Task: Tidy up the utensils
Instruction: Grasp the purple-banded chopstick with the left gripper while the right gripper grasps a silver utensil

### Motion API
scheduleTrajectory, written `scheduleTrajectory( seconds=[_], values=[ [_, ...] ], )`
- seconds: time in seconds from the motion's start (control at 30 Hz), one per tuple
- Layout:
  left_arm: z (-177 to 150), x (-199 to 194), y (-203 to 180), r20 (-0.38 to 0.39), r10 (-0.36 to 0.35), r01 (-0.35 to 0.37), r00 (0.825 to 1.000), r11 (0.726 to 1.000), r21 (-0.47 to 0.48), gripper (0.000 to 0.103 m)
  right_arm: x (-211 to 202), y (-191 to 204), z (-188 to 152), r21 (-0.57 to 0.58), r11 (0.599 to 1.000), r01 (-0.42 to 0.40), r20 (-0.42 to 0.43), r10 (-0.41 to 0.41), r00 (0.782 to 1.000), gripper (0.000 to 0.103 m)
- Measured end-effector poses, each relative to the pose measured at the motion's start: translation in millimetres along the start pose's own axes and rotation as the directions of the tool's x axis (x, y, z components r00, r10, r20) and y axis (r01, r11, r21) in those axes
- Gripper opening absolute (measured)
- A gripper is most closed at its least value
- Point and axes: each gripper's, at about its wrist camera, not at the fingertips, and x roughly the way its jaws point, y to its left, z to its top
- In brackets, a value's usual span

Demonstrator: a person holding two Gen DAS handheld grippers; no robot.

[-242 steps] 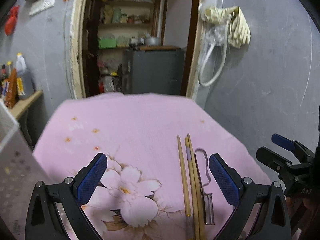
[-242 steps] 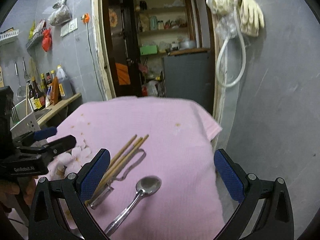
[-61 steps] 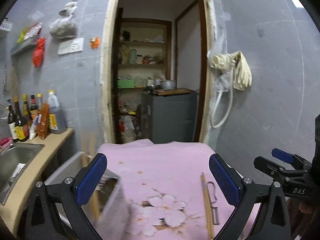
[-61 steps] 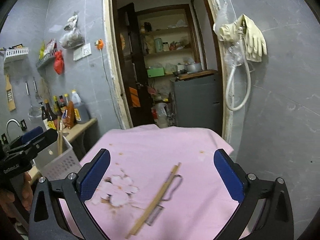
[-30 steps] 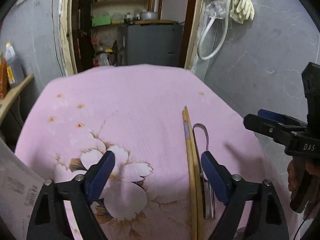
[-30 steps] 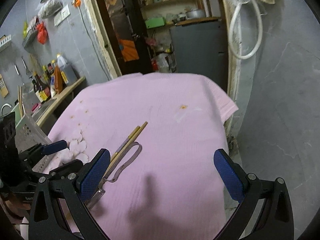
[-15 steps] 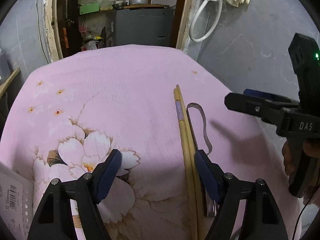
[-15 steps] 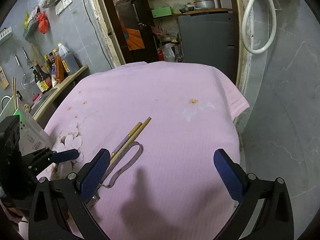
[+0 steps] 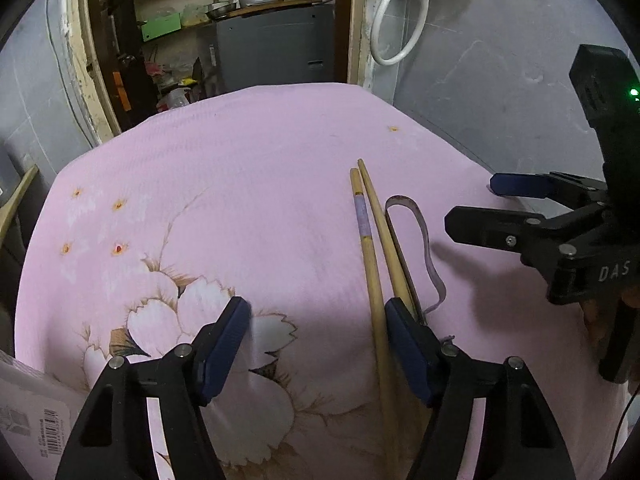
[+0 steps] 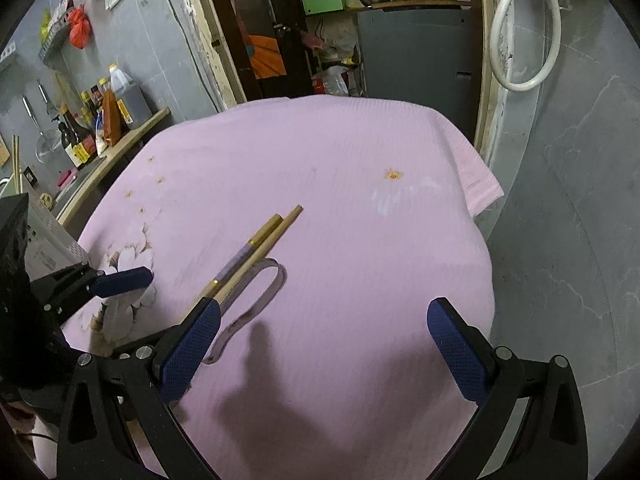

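Two wooden chopsticks point(image 9: 370, 252) lie side by side on the pink flowered cloth point(image 9: 248, 184). A metal peeler with a looped handle point(image 9: 424, 248) lies just right of them. My left gripper point(image 9: 318, 338) is open and low over the cloth, its right finger point(image 9: 408, 344) beside the chopsticks' near part. My right gripper point(image 10: 322, 340) is open and empty; it also shows at the right of the left wrist view point(image 9: 504, 204). In the right wrist view the chopsticks point(image 10: 256, 252) and peeler point(image 10: 260, 296) lie ahead of its left finger point(image 10: 188, 348).
A white perforated utensil basket point(image 10: 52, 240) stands at the table's left edge, with its labelled corner low left in the left wrist view point(image 9: 28, 412). Bottles point(image 10: 104, 116) stand on a counter at left. A grey wall is close on the right; a doorway lies behind the table.
My left gripper has come down from over the basket to the cloth and its jaws have narrowed beside the chopsticks. Only two chopsticks lie there; the spoon is gone. My right gripper hovers lower.
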Motion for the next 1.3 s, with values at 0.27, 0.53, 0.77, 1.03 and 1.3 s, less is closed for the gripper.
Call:
scheduleTrajectory(
  seconds=[0.27, 0.53, 0.77, 1.03, 1.3],
  values=[
    [-3, -7, 16, -0.018, -0.005, 0.004, 1.0, 1.0, -0.023, 0.045, 3, 1, -1, -0.007, 1.0, 0.018, -0.025, -0.018, 1.0, 0.101],
    [-5, -11, 44, -0.051, -0.011, 0.004, 0.999, 0.991, -0.133, 0.01, 11, 19, -5, -0.035, 0.999, 0.012, -0.062, -0.014, 0.998, 0.101],
    [-10, -12, 48, -0.046, -0.027, 0.019, 0.999, 0.984, -0.175, 0.008, 15, 38, -12, -0.066, 0.996, 0.067, -0.095, -0.073, 0.993, 0.101],
    [-9, -12, 55, -0.072, -0.047, 0.031, 0.996, 0.978, -0.207, 0.008, 14, 48, -8, -0.031, 0.988, 0.149, -0.195, -0.153, 0.969, 0.101],
    [5, -3, 63, -0.125, -0.082, 0.049, 0.989, 0.968, -0.246, 0.008, 25, 64, -3, -0.038, 0.979, 0.199, -0.242, -0.202, 0.949, 0.095]
  ],
)
